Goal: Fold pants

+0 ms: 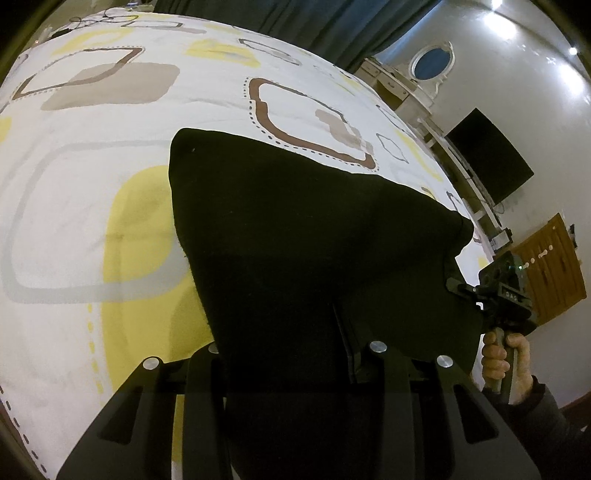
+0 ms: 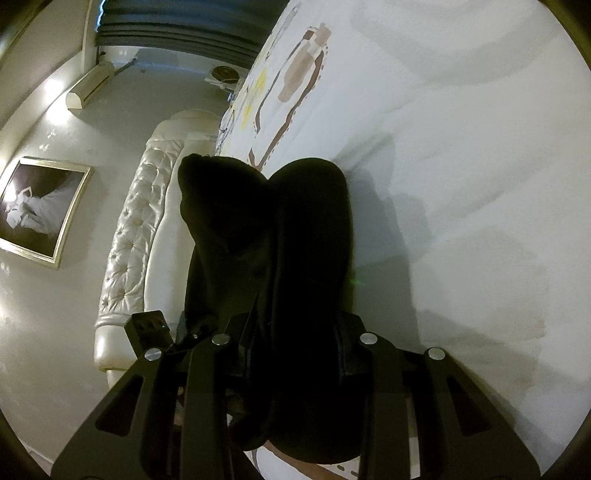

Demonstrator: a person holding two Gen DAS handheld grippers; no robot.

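Bedroom with glossy pale walls (image 1: pixel 532 122) catching bright ceiling light. Bedspread (image 1: pixel 92 155) patterned in yellow, grey and brown shapes. Dark curtain (image 1: pixel 295 26) behind. Oval mirror (image 1: pixel 433 63), black screen (image 1: pixel 487 157), wooden door (image 1: pixel 554 269). Tufted cream headboard (image 2: pixel 140 218), framed picture (image 2: pixel 40 210), wall air conditioner (image 2: pixel 90 85).

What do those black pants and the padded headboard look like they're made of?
The black pants look like a soft, matte knit or fleece: no sheen, and they drape in rounded folds. The exact fabric is unclear. The headboard looks like cream leather or faux leather: glossy highlights, with button tufting puckering the surface.
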